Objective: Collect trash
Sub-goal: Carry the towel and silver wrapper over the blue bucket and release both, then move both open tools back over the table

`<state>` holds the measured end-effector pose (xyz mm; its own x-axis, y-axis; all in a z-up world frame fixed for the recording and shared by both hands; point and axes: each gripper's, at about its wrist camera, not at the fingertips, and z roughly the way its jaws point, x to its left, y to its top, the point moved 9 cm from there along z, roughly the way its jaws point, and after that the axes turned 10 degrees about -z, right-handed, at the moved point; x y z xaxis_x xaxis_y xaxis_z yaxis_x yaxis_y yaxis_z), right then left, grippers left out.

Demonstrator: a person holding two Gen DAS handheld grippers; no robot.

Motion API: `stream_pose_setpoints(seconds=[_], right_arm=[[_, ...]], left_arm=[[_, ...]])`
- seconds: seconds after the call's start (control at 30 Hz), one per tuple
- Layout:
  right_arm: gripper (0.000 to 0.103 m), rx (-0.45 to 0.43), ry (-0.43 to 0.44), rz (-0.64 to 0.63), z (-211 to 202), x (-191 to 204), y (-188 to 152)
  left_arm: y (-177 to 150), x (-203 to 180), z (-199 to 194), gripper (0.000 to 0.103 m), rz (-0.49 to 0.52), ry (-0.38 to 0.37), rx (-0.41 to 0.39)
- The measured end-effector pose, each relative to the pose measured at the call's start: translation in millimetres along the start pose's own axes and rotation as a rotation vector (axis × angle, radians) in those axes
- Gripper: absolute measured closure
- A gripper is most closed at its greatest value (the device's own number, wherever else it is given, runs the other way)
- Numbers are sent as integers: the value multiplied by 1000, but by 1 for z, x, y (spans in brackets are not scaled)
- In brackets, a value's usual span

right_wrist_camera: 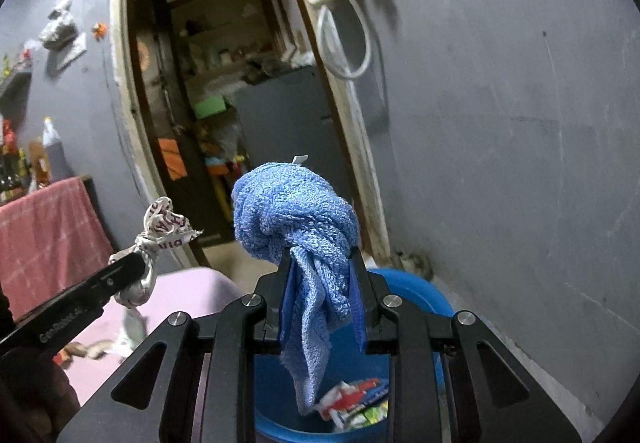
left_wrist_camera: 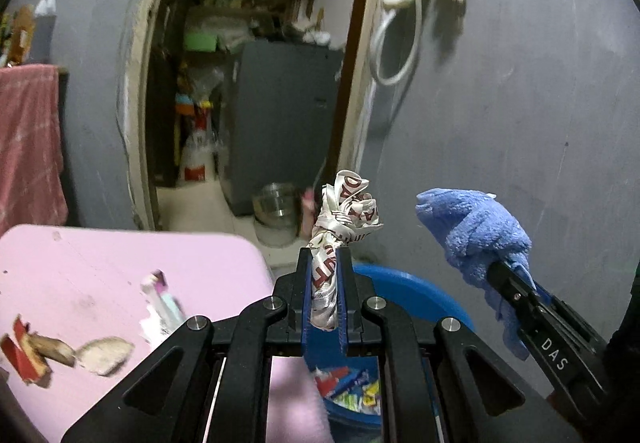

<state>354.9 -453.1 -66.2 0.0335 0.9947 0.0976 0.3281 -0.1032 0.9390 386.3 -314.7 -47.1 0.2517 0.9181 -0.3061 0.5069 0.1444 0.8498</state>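
My left gripper (left_wrist_camera: 325,257) is shut on a crumpled white wrapper with red letters (left_wrist_camera: 348,211), held up in the air above a blue bin (left_wrist_camera: 412,291). The wrapper also shows in the right wrist view (right_wrist_camera: 160,235), in the left gripper (right_wrist_camera: 132,267). My right gripper (right_wrist_camera: 322,257) is shut on a blue towel cloth (right_wrist_camera: 296,219) that hangs down over the bin (right_wrist_camera: 416,291). The cloth also shows in the left wrist view (left_wrist_camera: 472,231), in the right gripper (left_wrist_camera: 504,275). The bin holds several colourful wrappers (right_wrist_camera: 356,399).
A pink table (left_wrist_camera: 100,275) at the left carries bread pieces (left_wrist_camera: 104,355), a red-edged scrap (left_wrist_camera: 24,359) and a torn packet (left_wrist_camera: 160,299). A grey wall (left_wrist_camera: 520,103) stands behind. An open doorway (left_wrist_camera: 248,83) leads to a cluttered room with a steel pot (left_wrist_camera: 276,203).
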Motion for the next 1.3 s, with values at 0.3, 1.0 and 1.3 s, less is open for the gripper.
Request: stream_pose_setpoints(seconds=[0.3,1.0,1.3], right_arm=[[77,161,0,32,25,-11,-35],[52,111,10,25,17,-5,-20],[22,-22,18,-7,-19,18,15]], left_arm=[[-39,-2,42,93,-10,8,217],[-30,23,29,61,-130,-16,238],[15,43,-28,30,-128,-14,42]])
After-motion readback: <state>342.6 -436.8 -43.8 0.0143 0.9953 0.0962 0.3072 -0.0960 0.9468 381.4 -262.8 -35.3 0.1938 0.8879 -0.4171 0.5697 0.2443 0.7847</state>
